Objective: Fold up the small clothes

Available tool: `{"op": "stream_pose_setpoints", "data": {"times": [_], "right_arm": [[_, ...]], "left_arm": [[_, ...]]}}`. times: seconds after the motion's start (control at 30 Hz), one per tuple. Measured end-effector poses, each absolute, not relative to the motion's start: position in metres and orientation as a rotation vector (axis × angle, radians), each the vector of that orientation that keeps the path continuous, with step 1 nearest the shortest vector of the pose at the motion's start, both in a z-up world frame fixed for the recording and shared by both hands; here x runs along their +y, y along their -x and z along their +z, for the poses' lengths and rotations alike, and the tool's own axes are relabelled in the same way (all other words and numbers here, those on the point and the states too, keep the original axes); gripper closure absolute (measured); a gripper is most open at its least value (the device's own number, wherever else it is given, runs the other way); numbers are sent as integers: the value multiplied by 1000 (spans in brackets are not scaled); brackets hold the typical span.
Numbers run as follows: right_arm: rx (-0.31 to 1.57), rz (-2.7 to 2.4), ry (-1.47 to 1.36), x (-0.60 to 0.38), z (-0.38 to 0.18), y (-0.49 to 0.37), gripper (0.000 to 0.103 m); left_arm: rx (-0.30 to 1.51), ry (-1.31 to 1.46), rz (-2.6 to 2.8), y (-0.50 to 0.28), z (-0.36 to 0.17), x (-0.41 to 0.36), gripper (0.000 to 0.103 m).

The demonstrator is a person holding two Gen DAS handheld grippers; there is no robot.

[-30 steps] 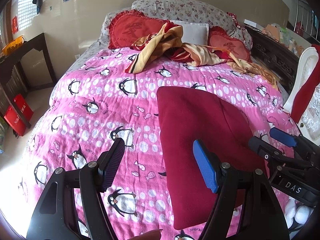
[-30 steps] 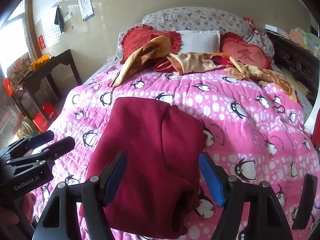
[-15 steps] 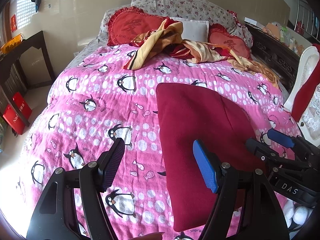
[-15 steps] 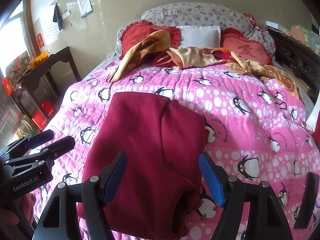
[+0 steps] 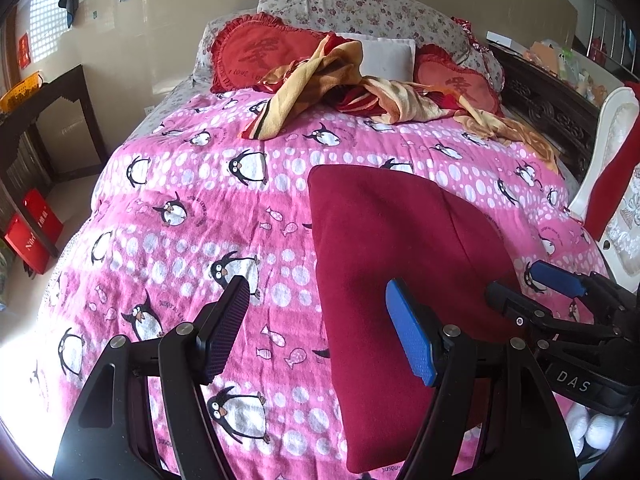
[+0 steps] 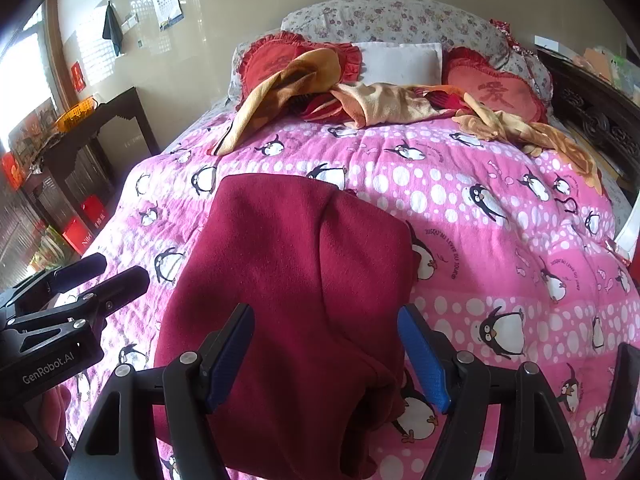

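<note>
Both tongs held open above a folded dark red garment on the bed.

The left tongs (image 5: pixel 316 336) hang with jaws apart and nothing between them, over the pink penguin quilt (image 5: pixel 192 208) just off the garment's left edge, one blue pad (image 5: pixel 410 344) over the red cloth. The right tongs (image 6: pixel 326 360) are likewise spread wide and empty, poised above the near end of the dark red garment (image 6: pixel 288 280), not touching it. The garment lies flat and folded lengthwise toward the foot of the bed, a fold line running along it. Farther up, near the head of the bed, a yellow and red blanket (image 5: pixel 332 80) is strewn in front of two red heart cushions (image 5: pixel 256 56) and a white pillow (image 5: pixel 388 58). A dark side table (image 6: pixel 104 120) stands along the left wall.
</note>
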State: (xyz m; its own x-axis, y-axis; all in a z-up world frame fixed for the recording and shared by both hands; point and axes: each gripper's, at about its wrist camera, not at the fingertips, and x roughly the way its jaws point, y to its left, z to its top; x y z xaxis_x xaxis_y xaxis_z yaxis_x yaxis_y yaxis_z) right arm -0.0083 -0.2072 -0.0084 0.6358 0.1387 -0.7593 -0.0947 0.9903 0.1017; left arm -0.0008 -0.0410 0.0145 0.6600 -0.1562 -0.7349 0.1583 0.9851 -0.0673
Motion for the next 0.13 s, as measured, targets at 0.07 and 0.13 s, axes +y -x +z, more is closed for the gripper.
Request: {"op": "stream_pose_setpoints", "data": {"times": [0.07, 0.13], "right_arm": [[876, 134, -55, -208, -10, 7, 31], [880, 132, -60, -209, -12, 6, 31]], "left_arm": [[832, 2, -179, -1, 13, -40, 32], [842, 5, -181, -5, 11, -39, 32]]}}
